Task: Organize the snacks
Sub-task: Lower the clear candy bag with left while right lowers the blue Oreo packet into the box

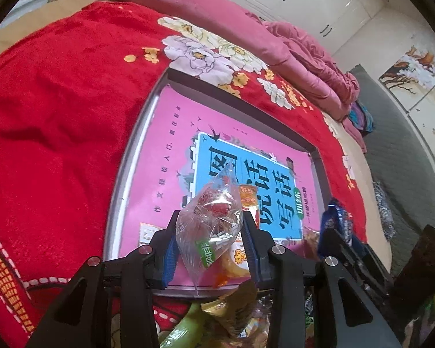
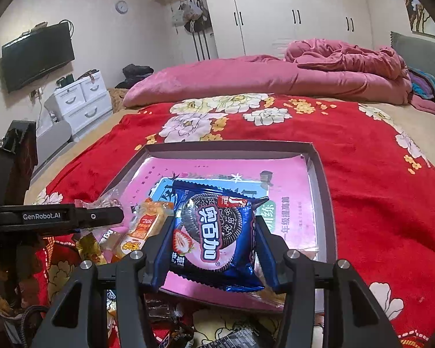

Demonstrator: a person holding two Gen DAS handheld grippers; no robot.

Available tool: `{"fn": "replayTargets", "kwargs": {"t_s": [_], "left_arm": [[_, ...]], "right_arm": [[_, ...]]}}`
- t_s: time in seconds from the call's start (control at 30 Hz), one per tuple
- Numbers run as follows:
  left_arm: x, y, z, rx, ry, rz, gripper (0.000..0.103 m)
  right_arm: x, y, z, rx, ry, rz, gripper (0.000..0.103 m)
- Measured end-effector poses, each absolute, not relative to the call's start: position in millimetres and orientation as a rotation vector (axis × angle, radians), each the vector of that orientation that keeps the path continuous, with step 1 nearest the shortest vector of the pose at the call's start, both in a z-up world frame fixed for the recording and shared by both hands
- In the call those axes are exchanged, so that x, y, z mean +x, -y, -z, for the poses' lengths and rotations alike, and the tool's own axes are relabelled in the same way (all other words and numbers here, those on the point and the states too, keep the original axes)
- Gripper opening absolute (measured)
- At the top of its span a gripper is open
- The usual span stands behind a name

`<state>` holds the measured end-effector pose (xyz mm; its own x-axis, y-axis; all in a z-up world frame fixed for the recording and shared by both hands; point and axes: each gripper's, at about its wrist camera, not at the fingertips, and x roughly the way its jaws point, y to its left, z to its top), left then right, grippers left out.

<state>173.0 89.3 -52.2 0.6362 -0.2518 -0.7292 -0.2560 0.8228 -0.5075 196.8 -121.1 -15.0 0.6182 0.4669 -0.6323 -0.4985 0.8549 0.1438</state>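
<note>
Nearest my right camera, the right gripper clamps a blue cookie pack, upright, over the near edge of the tray. My left gripper grips a clear bag of red snacks over the same near edge (orange packets already lie just beyond). Both loads sit directly above the tray's pink floor, so I judge a straight drop suffices.

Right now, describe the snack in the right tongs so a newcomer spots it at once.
On the red floral blanket sits a grey tray lined with a pink book. Over its near edge, the right tongs grip a blue cookie packet, the only blue wrapper there, printed with a dark sandwich cookie and a strawberry.
</note>
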Motion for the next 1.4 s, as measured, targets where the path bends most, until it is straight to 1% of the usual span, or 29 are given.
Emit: {"fn": "replayTargets", "kwargs": {"t_s": [0.37,1.17,1.4], "left_arm": [[171,-98,54,-0.659,-0.884,-0.021,0.041],[173,-97,58,-0.622,-0.898,-0.054,0.041],[171,-99,59,-0.609,-0.906,-0.071,0.041]], "right_arm": [[202,113,26,-0.081,-0.751,-0.560,0.052],[202,103,47,-0.125,-0.837,-0.570,0.052],[200,108,46,-0.089,-0.853,-0.563,0.052]]}}
